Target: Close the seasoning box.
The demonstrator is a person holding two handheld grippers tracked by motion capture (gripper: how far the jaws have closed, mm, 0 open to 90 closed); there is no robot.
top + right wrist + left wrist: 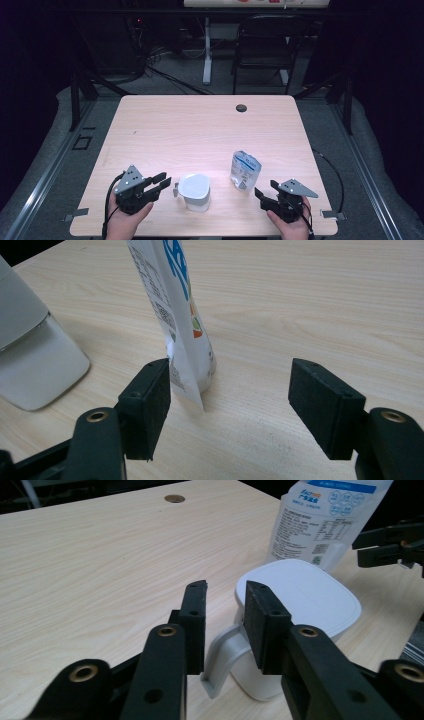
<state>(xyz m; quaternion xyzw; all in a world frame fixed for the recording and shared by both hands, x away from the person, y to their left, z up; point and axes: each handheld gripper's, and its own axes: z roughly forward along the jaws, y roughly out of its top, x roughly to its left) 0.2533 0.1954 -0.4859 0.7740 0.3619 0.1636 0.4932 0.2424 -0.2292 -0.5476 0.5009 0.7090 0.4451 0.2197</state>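
The left tool (225,592) stood released around the white jug's (300,610) handle (222,655), while the right tool (230,390) gaped near the pouch (175,315).

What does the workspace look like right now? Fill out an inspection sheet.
Surface: wooden table, round grommet hole at far edge.
Job's things: white lidded jug upright, handle toward left gripper; printed pouch standing beside it.
Clutter: nothing seen.
Grippers: left gripper open, fingers either side of the handle, not pressing; right gripper open, near the pouch.
Cables: one trails from each gripper.
Surroundings: black chair, dark floor.
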